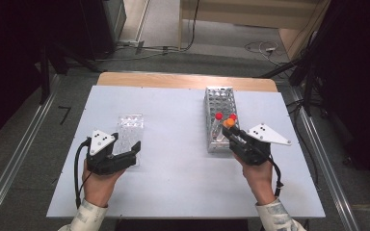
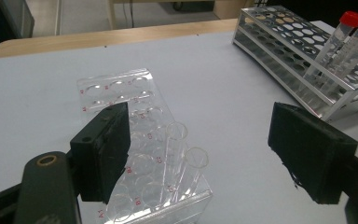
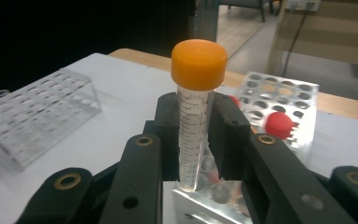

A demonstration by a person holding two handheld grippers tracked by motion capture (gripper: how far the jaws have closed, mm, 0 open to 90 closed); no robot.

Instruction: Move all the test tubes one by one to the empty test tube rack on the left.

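The clear graduated plastic tube with the orange screw cap (image 3: 196, 112) stands upright between the jaws of the right gripper (image 3: 196, 140), pinched on its body below the cap — its foot sits at the near end of the perforated metal tube rack (image 1: 219, 118), so it is either being seated or drawn out. Red-capped tubes (image 1: 218, 116) stand just behind it in the same rack. The right hand (image 1: 259, 175) reaches forward from the tabletop's (image 1: 178, 144) near edge, angled inward towards the rack. Well apart, the left gripper (image 2: 200, 154) hovers with its jaws spread wide and empty, over the near end of a clear acrylic tube rack (image 2: 135, 140) holding two open glass tubes (image 2: 182, 158) — probably waiting to receive or steady.
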